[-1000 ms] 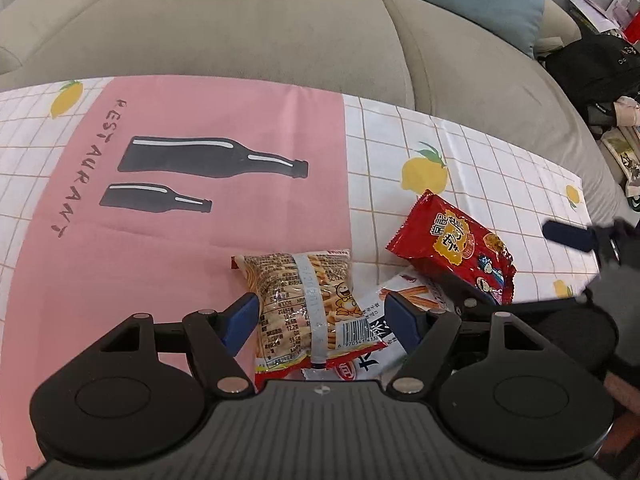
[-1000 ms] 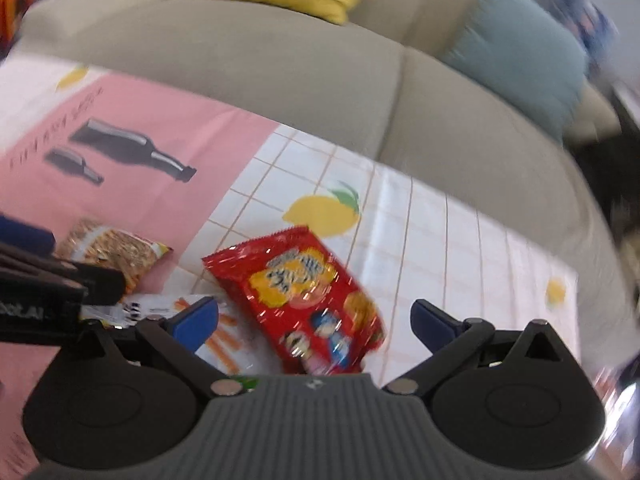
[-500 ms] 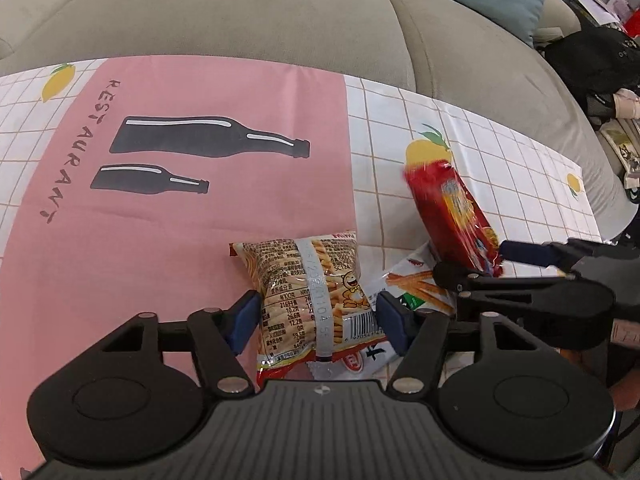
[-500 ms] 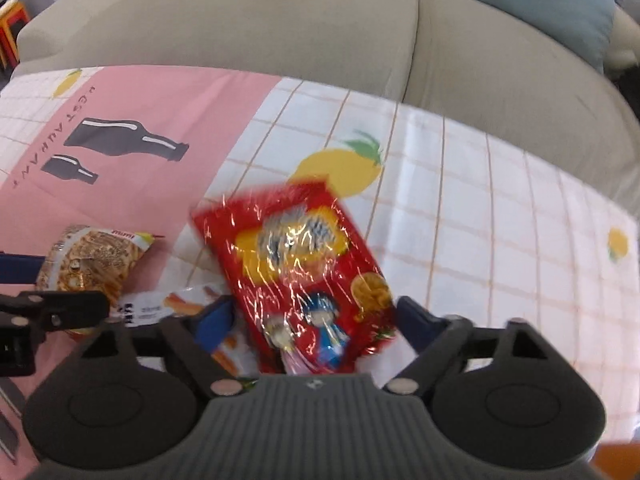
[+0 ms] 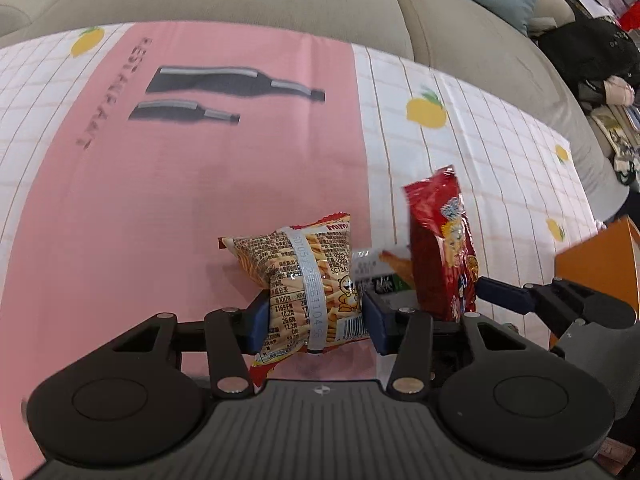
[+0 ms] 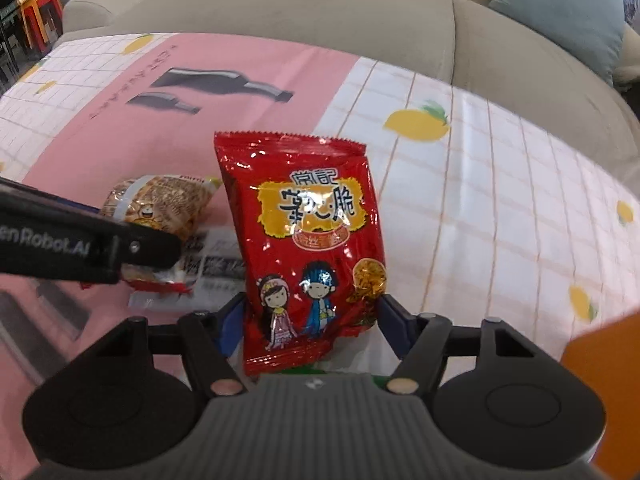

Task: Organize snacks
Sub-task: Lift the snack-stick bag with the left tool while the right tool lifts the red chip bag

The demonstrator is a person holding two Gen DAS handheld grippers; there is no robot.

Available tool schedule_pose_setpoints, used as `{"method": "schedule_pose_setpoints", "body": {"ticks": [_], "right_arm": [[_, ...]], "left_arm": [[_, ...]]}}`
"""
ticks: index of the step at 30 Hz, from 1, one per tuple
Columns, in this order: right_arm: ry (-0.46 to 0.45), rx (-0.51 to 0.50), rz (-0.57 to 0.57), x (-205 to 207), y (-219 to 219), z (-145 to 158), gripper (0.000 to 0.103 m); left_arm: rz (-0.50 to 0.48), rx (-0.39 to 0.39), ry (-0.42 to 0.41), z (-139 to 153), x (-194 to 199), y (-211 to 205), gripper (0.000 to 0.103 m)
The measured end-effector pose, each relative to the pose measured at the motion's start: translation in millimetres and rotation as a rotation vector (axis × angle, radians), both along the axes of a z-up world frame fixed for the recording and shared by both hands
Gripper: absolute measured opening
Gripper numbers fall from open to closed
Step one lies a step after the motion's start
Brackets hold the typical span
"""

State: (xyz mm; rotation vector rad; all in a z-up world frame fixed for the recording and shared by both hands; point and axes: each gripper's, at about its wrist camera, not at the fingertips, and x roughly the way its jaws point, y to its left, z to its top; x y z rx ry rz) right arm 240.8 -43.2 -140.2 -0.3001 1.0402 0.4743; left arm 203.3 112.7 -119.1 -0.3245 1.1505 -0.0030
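My left gripper (image 5: 314,322) is shut on a yellow fries snack bag (image 5: 304,276) and holds it off the tablecloth. The bag also shows in the right wrist view (image 6: 160,204), with the left gripper's finger (image 6: 80,240) across it. My right gripper (image 6: 312,320) is shut on a red snack bag (image 6: 308,248) with cartoon children and holds it upright. The red bag shows edge-on in the left wrist view (image 5: 440,252). A white snack packet (image 5: 380,268) lies flat on the table between the two bags; it also shows in the right wrist view (image 6: 216,264).
The table has a pink and white checked cloth (image 5: 180,184) with bottle and lemon prints. A beige sofa (image 6: 360,20) stands behind it with a blue cushion (image 6: 560,12). An orange box (image 5: 600,256) stands at the right edge.
Both grippers have closed on their bags and lifted them. The red bag went from lying flat to standing upright in the right gripper. The fries bag has left the tablecloth.
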Motion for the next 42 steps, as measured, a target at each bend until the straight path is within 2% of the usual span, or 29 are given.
{"method": "schedule_pose_setpoints", "body": {"ticks": [5,10,11,12,13,15,20,23,25,27,30,33,36,39,42], "right_arm": [[0.003,0.028,-0.017,-32,-5,4,0.065],[-0.05,0.039,-0.019,-59,-12,19,0.062],[-0.053,0.047,-0.02,-64,-14,23,0.058],[-0.047,0.056,-0.02,-68,-17,25,0.042],[-0.036,0.049,-0.029,-71,-19,26,0.039],[-0.029,0.032,-0.05,-78,-24,25,0.039],[-0.018,0.064,-0.062,-102,-34,21,0.039],[-0.027,0.08,-0.044,-111,-35,19,0.044],[-0.044,0.089,-0.033,-112,-35,19,0.053],[-0.063,0.085,-0.012,-110,-34,21,0.071],[-0.094,0.041,0.056,-100,-29,20,0.091],[-0.101,-0.041,0.166,-92,-21,14,0.094],[-0.093,-0.1,0.223,-82,-18,5,0.096],[-0.04,-0.076,0.217,-69,-20,-2,0.096],[0.025,-0.022,0.164,-58,-25,-7,0.095]], "left_arm": [[-0.007,0.005,0.02,1,-28,-1,0.053],[-0.005,-0.016,0.039,4,-55,2,0.049],[-0.011,-0.015,0.044,5,-59,1,0.049],[-0.018,-0.012,0.051,5,-63,0,0.049],[-0.02,-0.011,0.057,6,-68,-1,0.049],[-0.019,-0.007,0.065,5,-75,-1,0.049],[-0.017,0.012,0.076,1,-85,-4,0.053],[-0.009,0.021,0.084,-1,-86,-6,0.06],[-0.009,0.032,0.095,-2,-86,-8,0.067],[-0.015,0.046,0.104,-4,-86,-10,0.07],[-0.004,0.05,0.131,-8,-85,-12,0.073],[0.001,0.051,0.143,-11,-84,-14,0.075],[-0.003,0.052,0.142,-12,-85,-15,0.075],[-0.004,0.047,0.14,-13,-85,-15,0.069],[-0.004,0.044,0.135,-13,-85,-16,0.065]]}}
